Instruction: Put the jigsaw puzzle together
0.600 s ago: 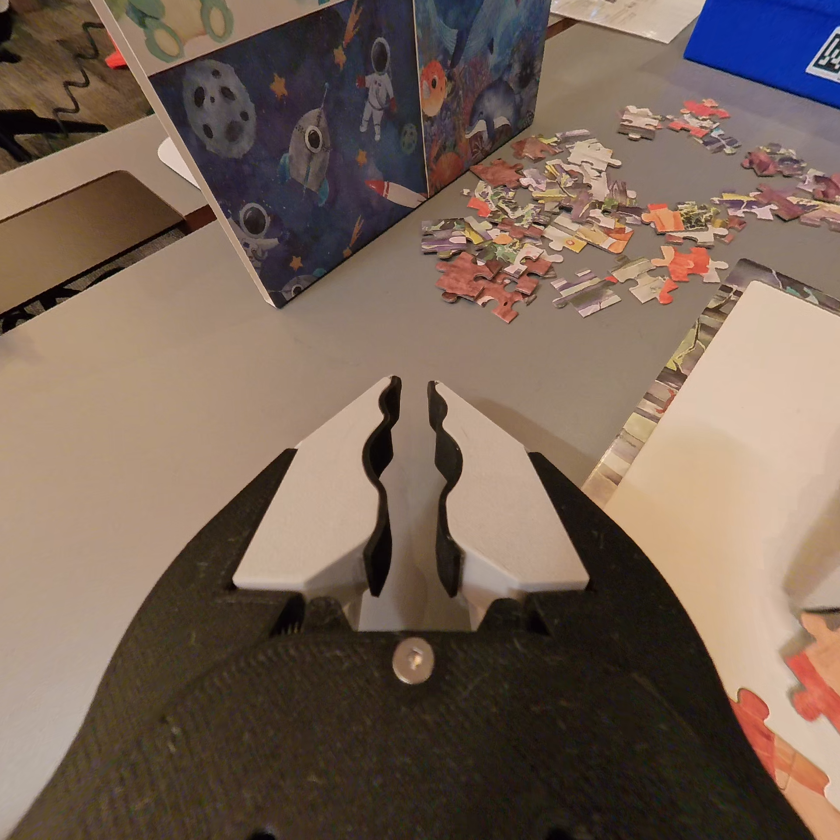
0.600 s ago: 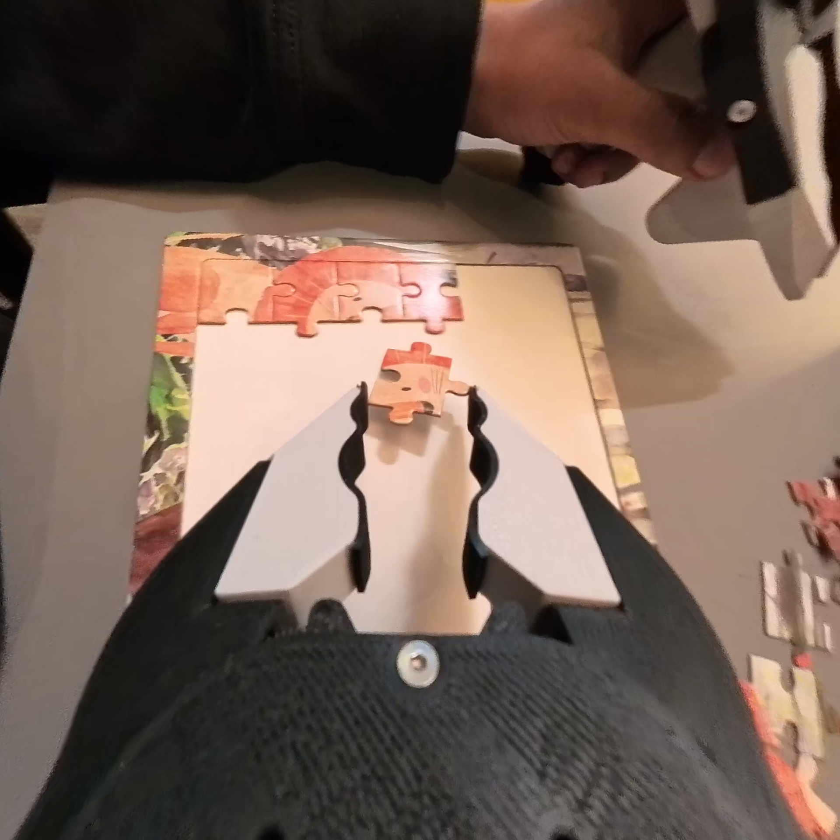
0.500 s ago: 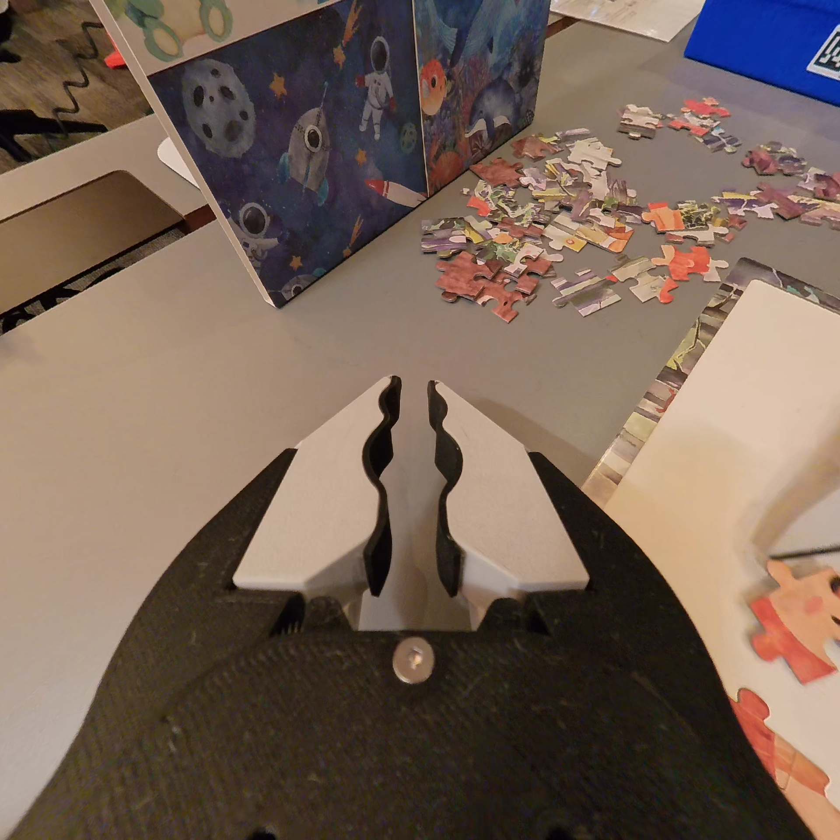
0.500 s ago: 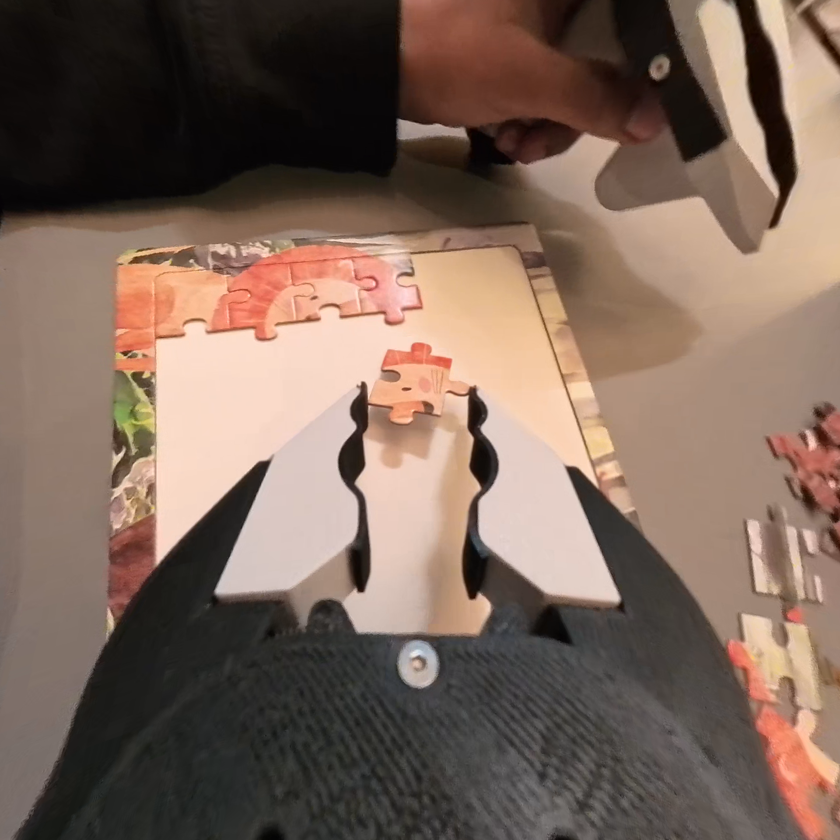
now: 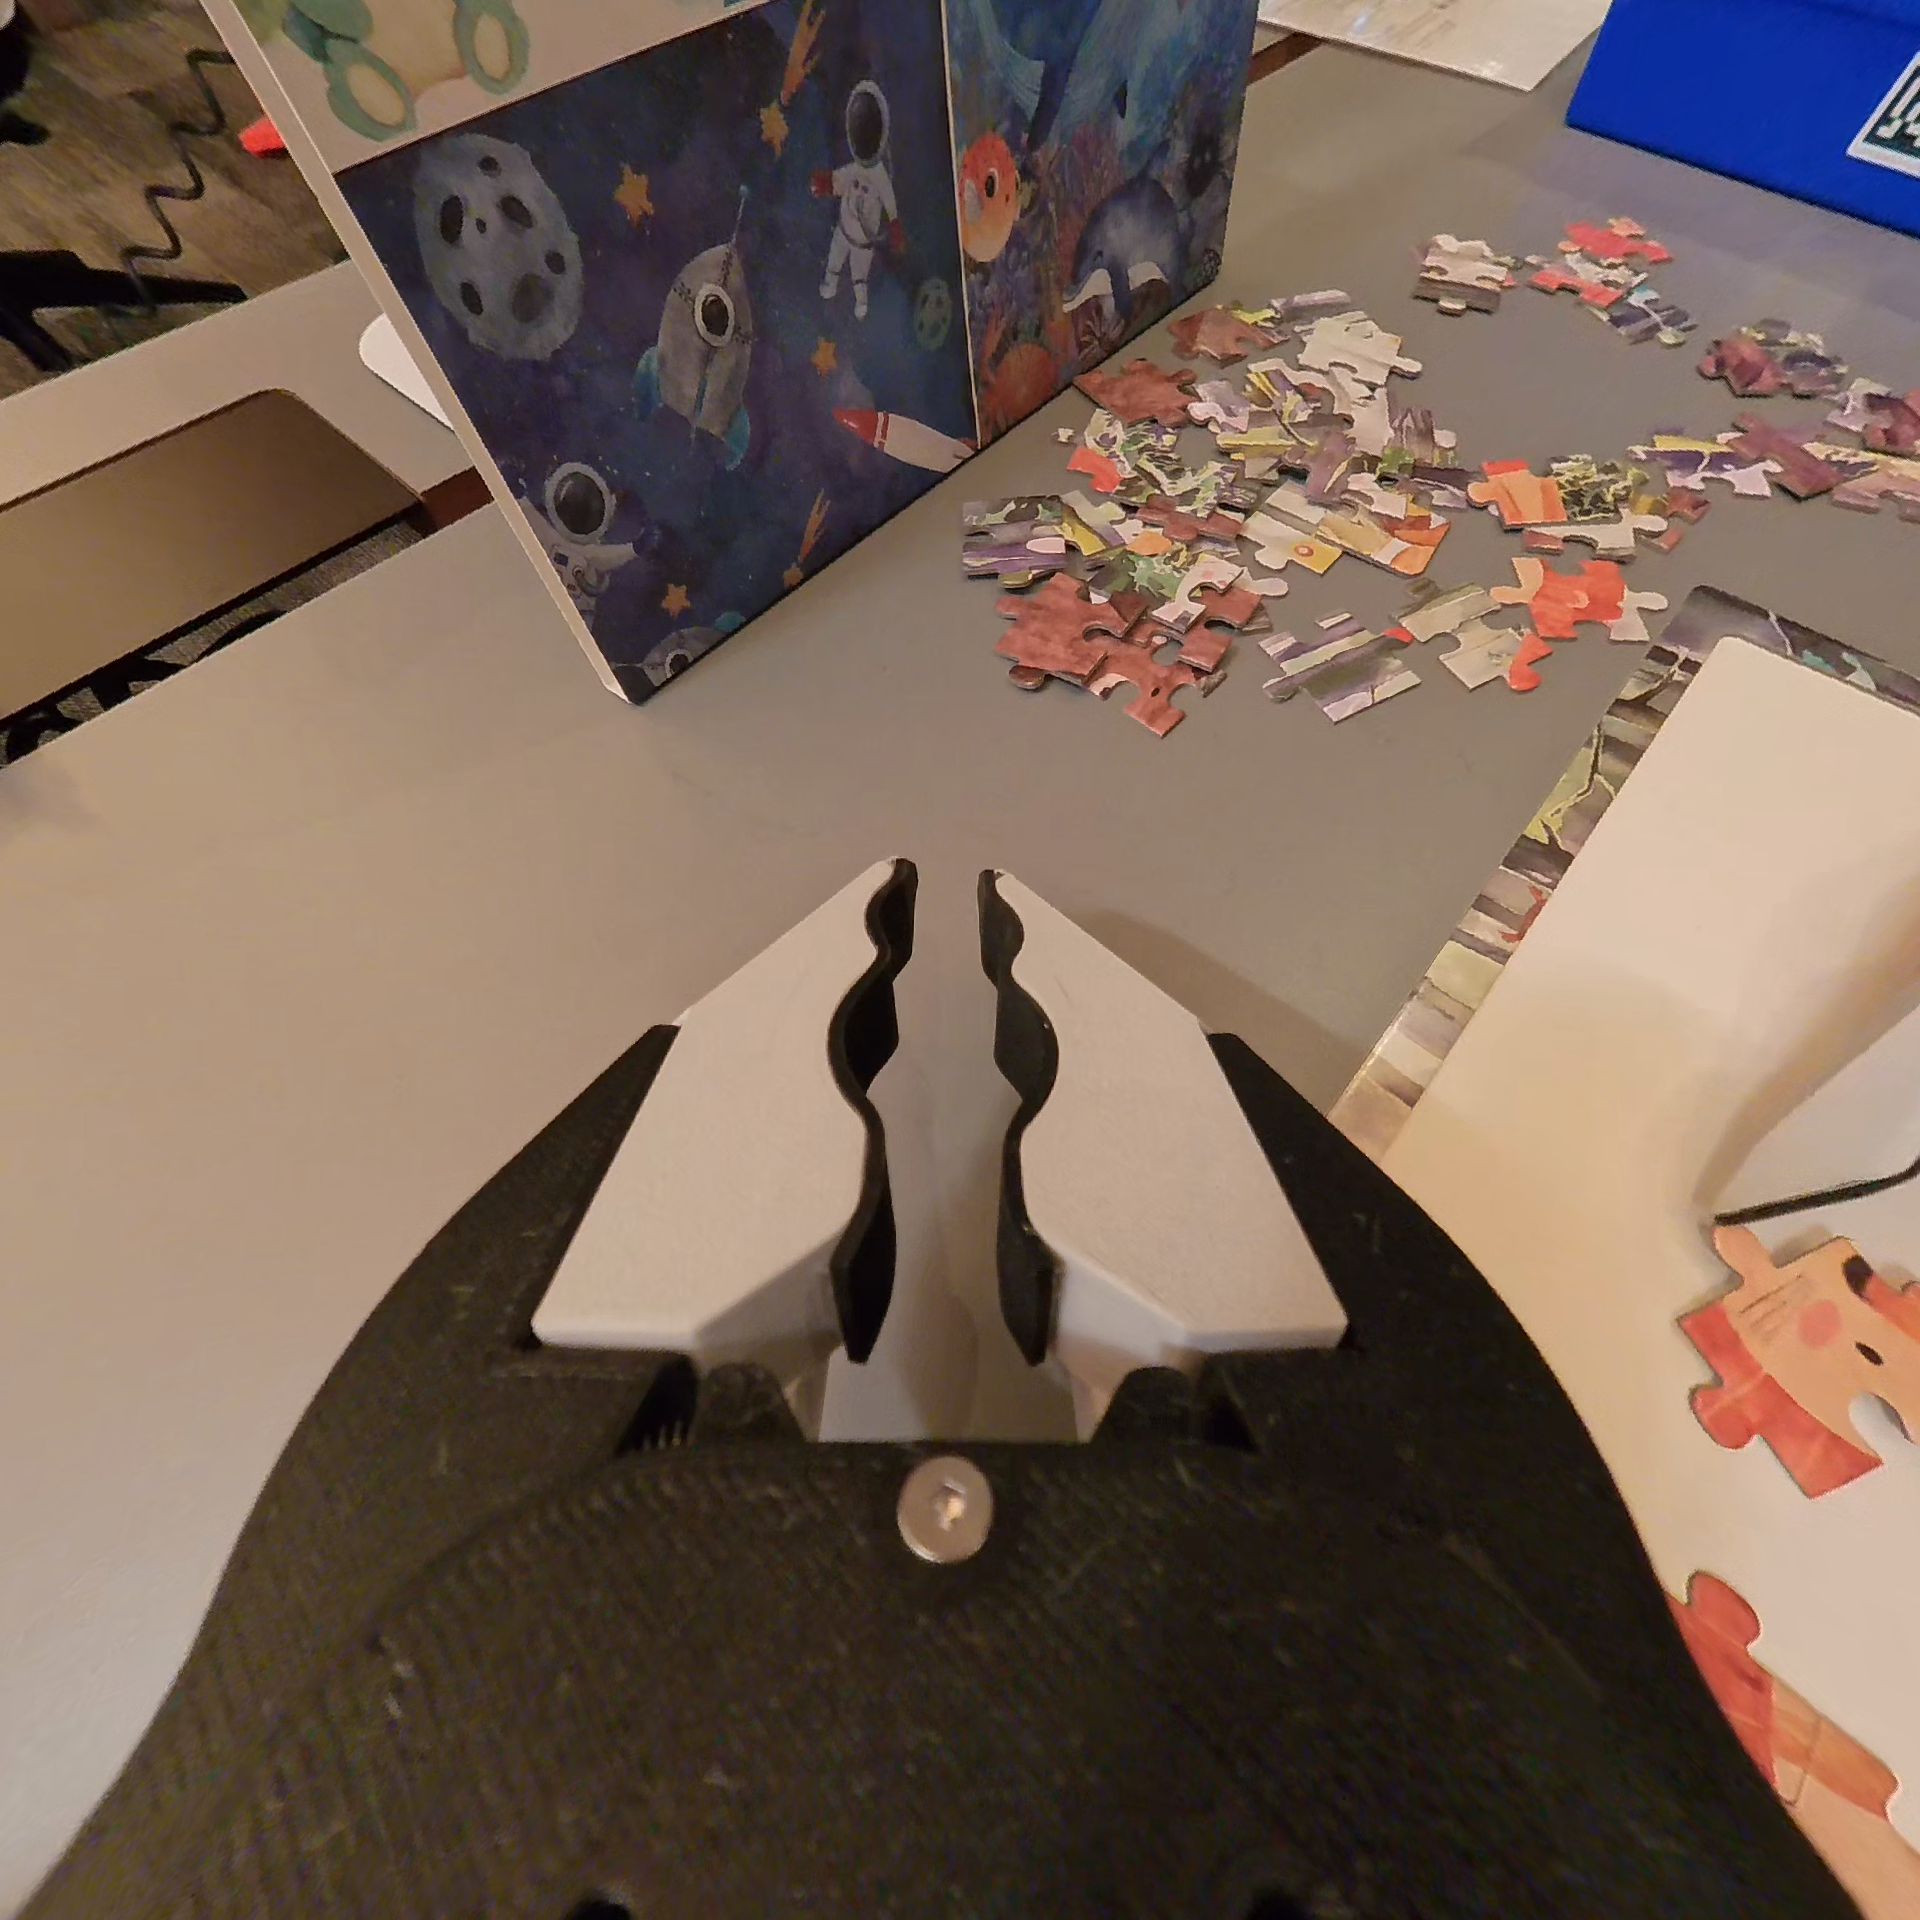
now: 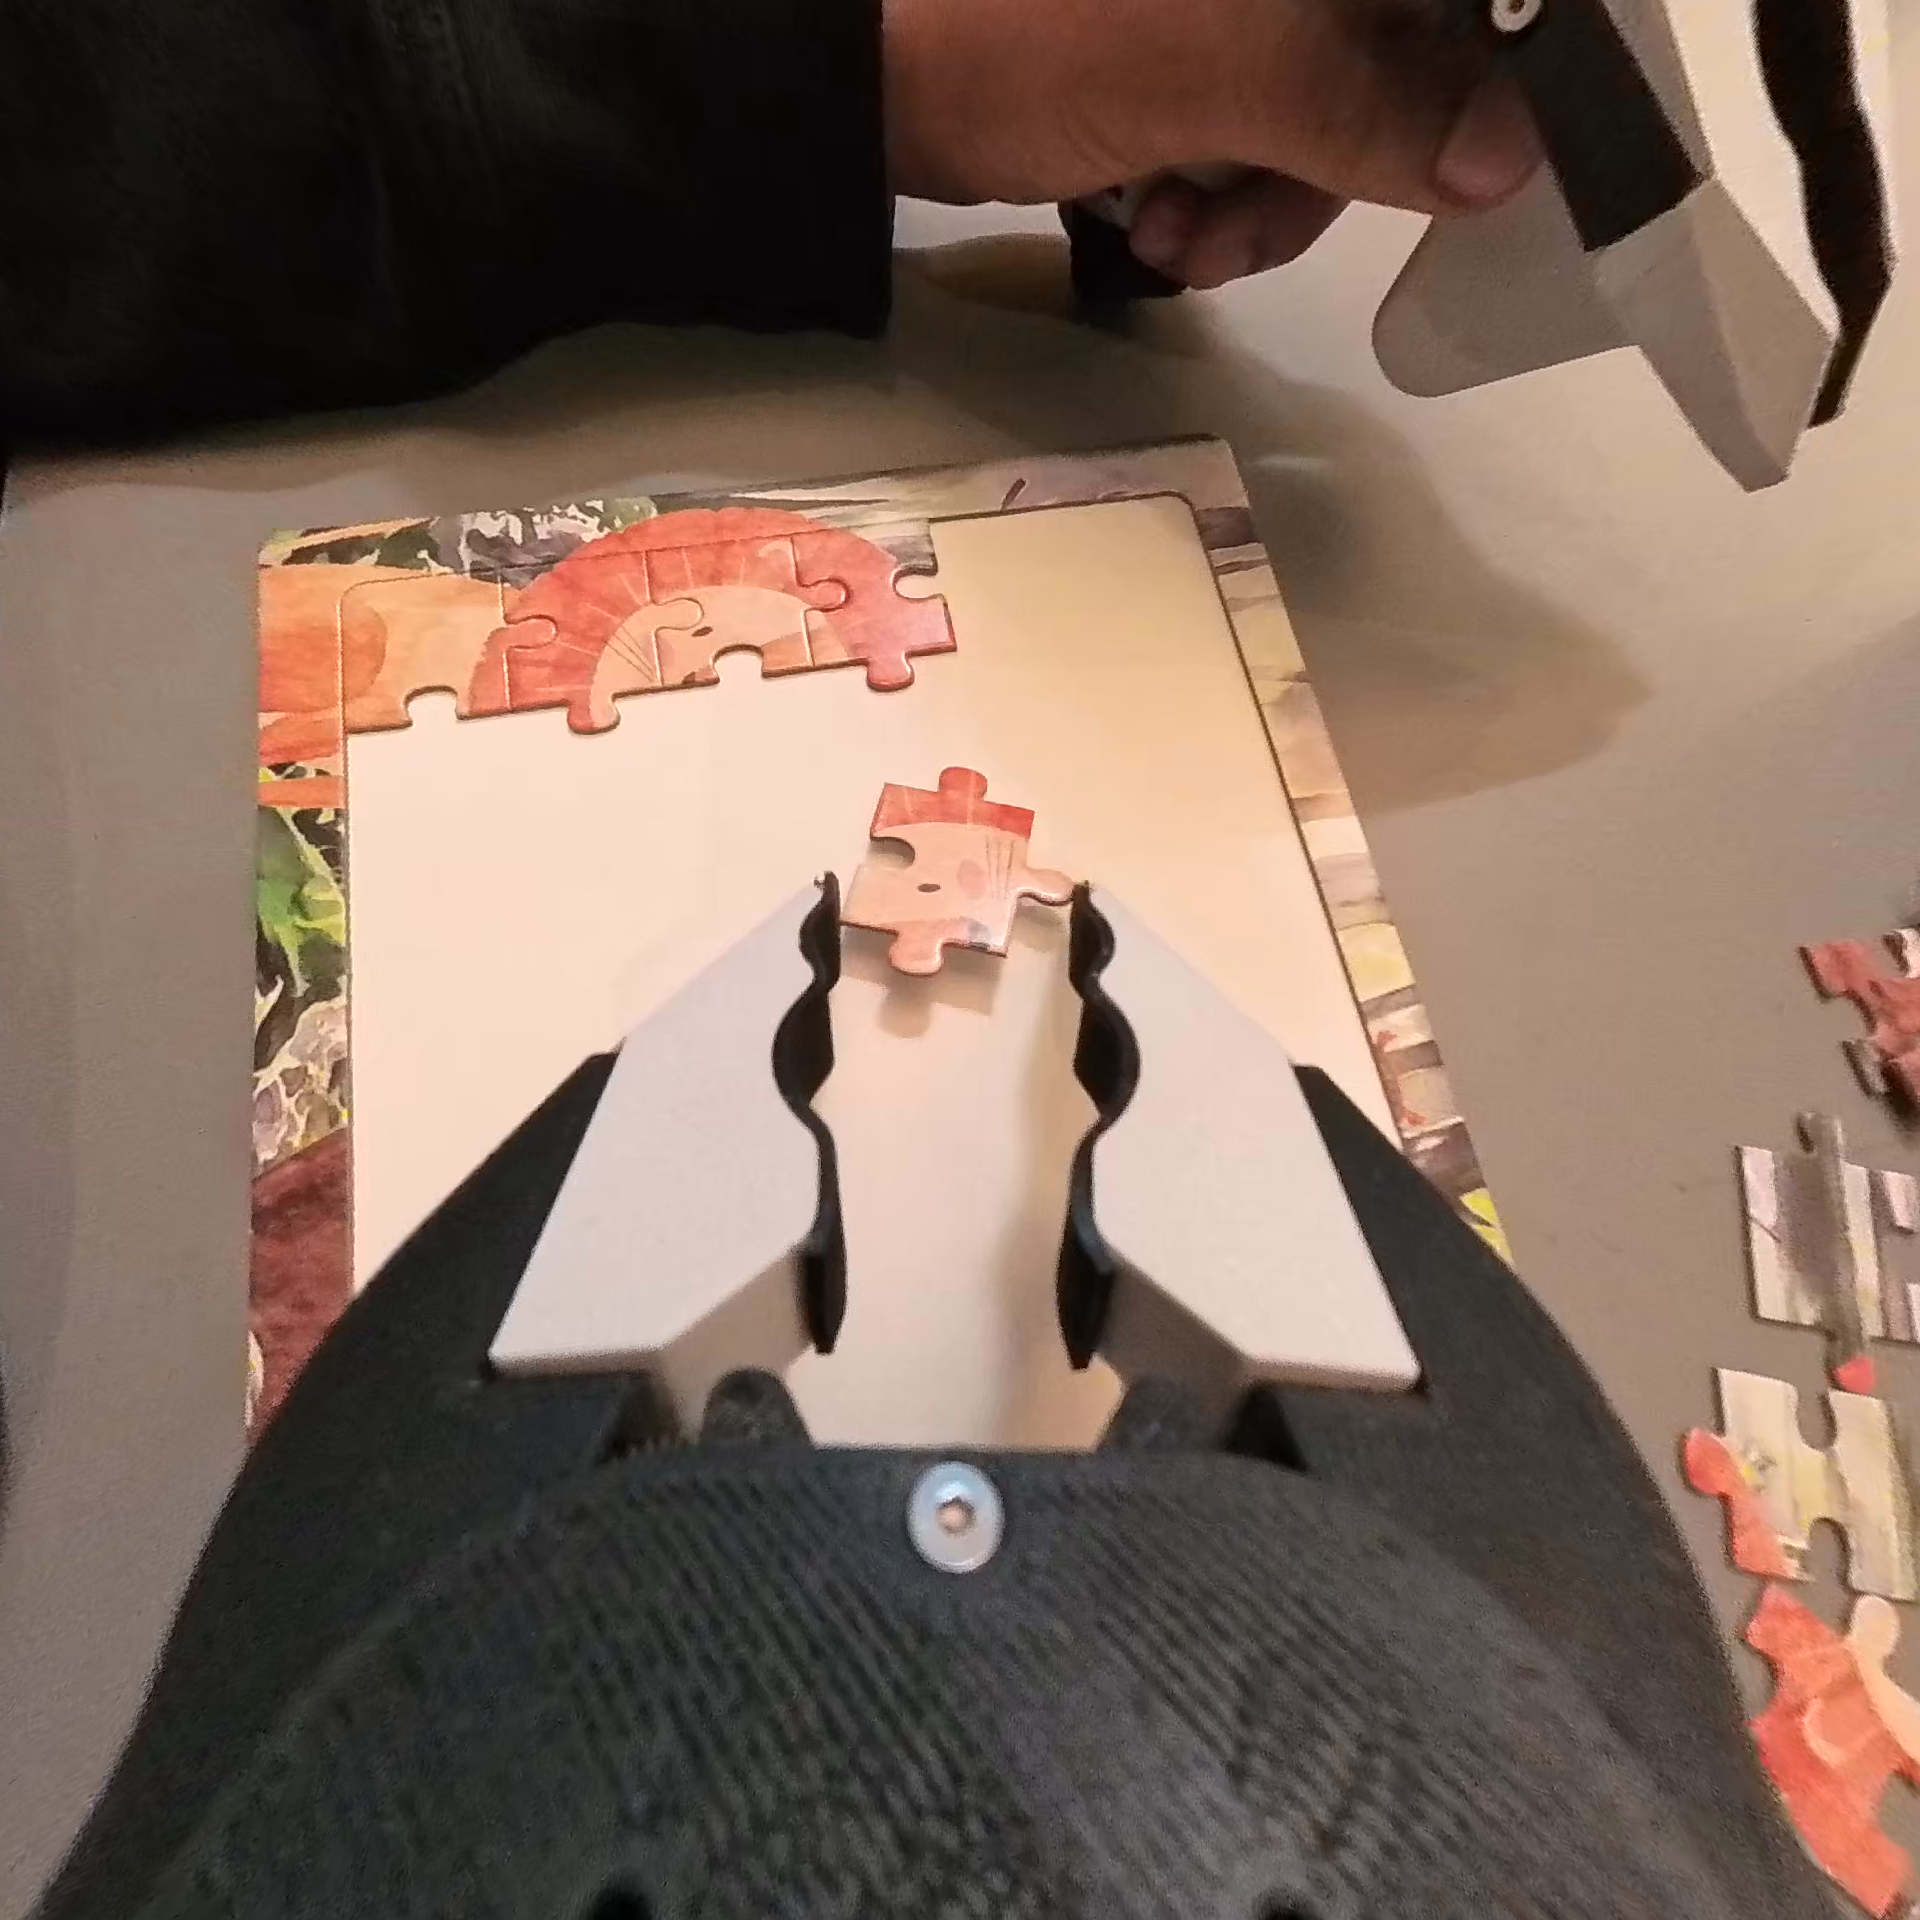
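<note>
My right gripper is shut on an orange and cream puzzle piece, held by its side edges just above the white inside of the puzzle board. A joined row of orange pieces lies along the board's far edge. The held piece also shows at the right edge of the left wrist view. My left gripper is empty, its jaws nearly together, over bare grey table left of the board's rim. It also shows in the right wrist view, held by a hand.
Several loose pieces lie scattered beyond the board, and more lie to the right of it. An upright box with space and sea pictures stands at the back left. A blue box sits at the far right. A dark sleeve reaches across behind the board.
My right gripper has carried the piece farther across the board, so more of it shows in the left wrist view. My left gripper has stayed where it was.
</note>
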`<action>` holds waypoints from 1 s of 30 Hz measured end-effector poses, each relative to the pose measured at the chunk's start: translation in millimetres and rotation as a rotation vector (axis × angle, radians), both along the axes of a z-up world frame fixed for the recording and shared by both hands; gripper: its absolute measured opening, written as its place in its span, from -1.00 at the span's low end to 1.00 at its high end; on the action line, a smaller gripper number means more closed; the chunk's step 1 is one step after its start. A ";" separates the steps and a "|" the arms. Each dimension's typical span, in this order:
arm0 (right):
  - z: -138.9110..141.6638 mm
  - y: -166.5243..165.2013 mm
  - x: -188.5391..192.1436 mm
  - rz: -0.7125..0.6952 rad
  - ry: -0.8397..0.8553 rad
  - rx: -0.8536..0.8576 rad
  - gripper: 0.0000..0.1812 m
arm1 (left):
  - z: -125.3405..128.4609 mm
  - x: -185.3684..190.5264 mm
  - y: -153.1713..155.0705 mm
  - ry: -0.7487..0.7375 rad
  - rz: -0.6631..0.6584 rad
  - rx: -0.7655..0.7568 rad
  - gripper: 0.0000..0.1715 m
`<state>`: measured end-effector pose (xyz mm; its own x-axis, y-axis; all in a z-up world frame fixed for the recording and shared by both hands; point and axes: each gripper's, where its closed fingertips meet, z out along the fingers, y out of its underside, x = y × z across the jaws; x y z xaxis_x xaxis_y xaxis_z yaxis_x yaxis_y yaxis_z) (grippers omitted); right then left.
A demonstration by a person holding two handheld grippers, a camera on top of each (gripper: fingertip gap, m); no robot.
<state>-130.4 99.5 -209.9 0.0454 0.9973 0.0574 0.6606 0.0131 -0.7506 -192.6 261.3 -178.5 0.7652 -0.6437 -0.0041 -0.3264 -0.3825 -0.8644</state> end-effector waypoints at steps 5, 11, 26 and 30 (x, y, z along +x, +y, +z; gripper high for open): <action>1.0 1.3 2.0 0.002 -0.004 0.014 -0.53 | 0.0 0.0 0.1 0.000 0.000 0.000 -0.87; 1.3 1.1 4.7 0.003 -0.011 0.000 -0.53 | 0.0 0.1 0.1 0.002 0.000 0.001 -0.87; 3.7 3.7 -0.7 -0.017 0.020 -0.044 -0.54 | -0.1 0.3 0.1 0.001 -0.001 -0.001 -0.87; 3.3 10.3 2.1 -0.047 0.016 -0.037 -0.54 | -0.5 0.7 -0.2 0.007 -0.002 0.001 -0.87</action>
<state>-128.3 109.8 -206.6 0.0931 0.9955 0.0195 0.6475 -0.0456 -0.7607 -191.9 261.2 -179.0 0.7636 -0.6456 -0.0106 -0.3338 -0.3807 -0.8624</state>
